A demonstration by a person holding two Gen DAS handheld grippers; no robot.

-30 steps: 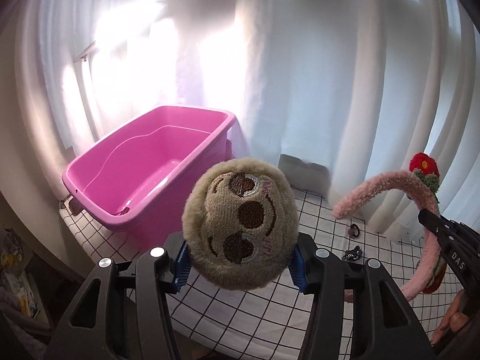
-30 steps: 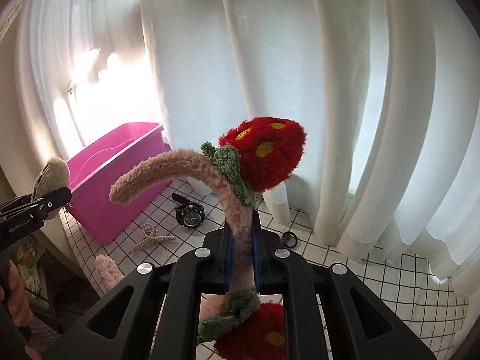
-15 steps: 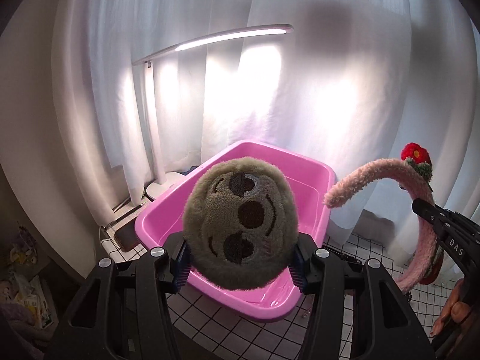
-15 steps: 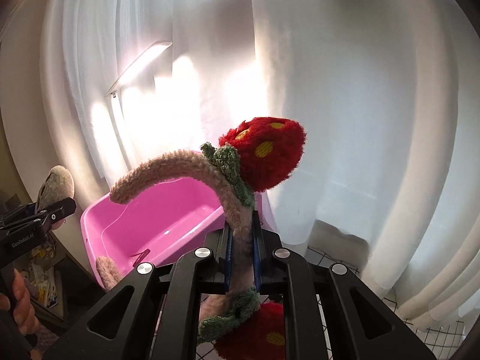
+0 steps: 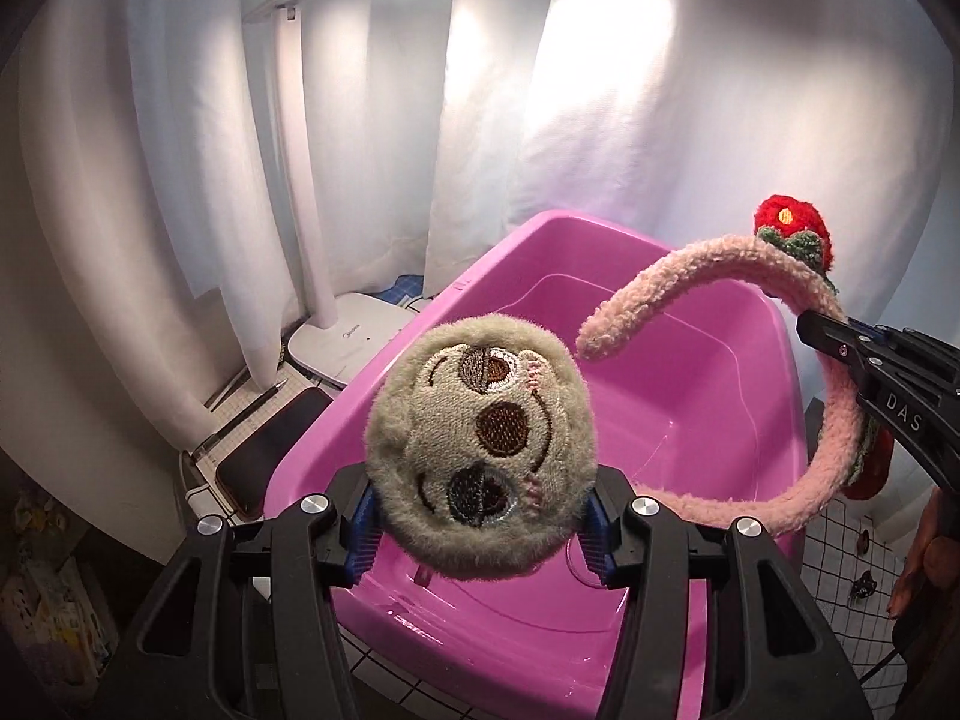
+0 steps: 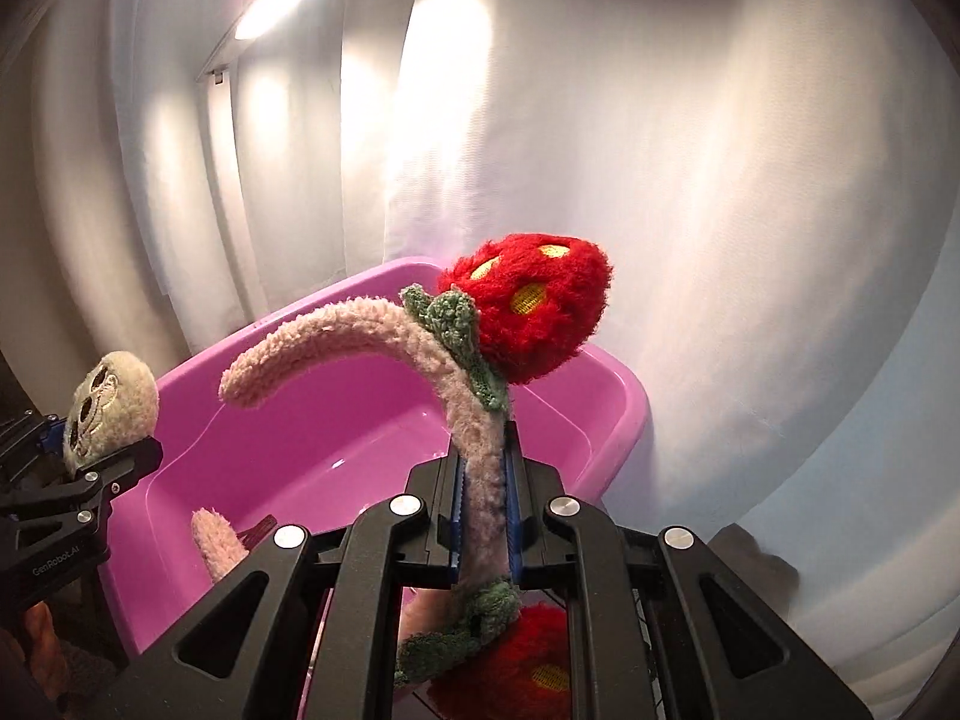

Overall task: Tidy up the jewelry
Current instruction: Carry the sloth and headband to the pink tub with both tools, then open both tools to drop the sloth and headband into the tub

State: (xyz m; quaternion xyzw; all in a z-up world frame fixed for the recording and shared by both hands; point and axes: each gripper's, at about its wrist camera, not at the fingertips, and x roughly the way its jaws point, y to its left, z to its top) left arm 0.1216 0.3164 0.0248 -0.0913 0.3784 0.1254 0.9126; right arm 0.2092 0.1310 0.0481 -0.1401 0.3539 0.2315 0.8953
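Left wrist view shows your left tongs (image 5: pixel 480 531) clamped on a round plush sloth-face piece (image 5: pixel 480 450), held over the pink plastic bin (image 5: pixel 708 372). Your right tongs (image 6: pixel 483 501) are pinched tight on the band of a fuzzy pink strawberry headband (image 6: pixel 474 420), also above the bin, beside a white curtain (image 6: pixel 690 150).

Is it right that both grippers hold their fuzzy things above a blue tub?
Not quite: the tub is pink, not blue, as the left wrist view shows. The left gripper holds a plush face and the right gripper a headband above it.
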